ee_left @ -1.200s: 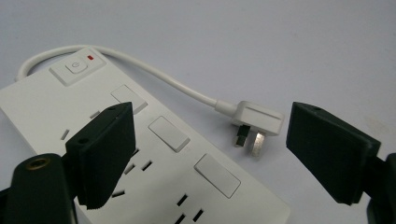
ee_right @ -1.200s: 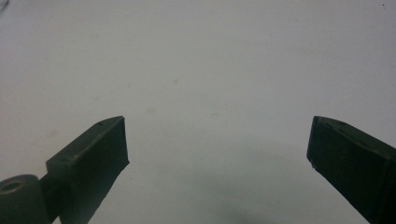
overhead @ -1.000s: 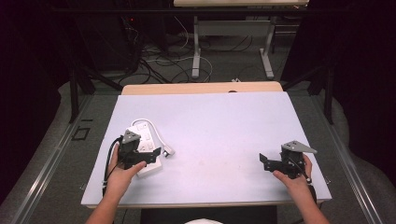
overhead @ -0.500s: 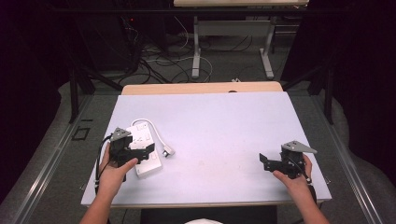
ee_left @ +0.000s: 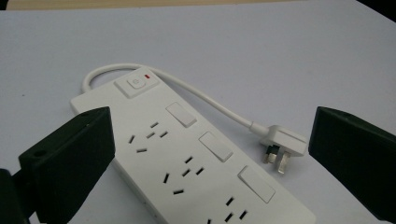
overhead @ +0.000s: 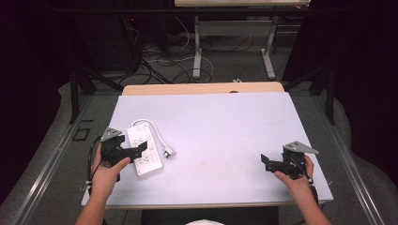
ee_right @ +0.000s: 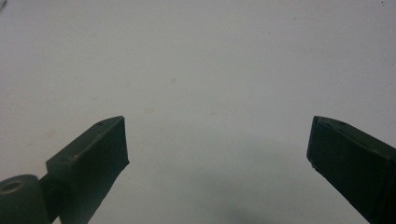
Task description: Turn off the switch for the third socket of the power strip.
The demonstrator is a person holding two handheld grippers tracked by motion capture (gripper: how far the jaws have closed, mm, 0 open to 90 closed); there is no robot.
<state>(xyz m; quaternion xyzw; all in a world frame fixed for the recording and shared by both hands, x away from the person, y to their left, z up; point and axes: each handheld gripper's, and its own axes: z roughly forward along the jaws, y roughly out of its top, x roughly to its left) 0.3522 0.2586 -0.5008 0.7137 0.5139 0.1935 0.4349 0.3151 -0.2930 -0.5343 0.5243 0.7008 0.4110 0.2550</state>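
With your left tongs point(ee_left: 205, 154) gaping wide and empty over the power strip point(overhead: 144, 150) at the tabletop's point(overhead: 225, 122) eight o'clock, pinch its rigid, probably slick, light body across the width, not the floppy cord point(ee_left: 205, 95).

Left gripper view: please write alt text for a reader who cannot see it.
A white power strip lies flat on a pale table between the open black jaws of the left gripper. Its short cable loops round to a plug lying beside it.
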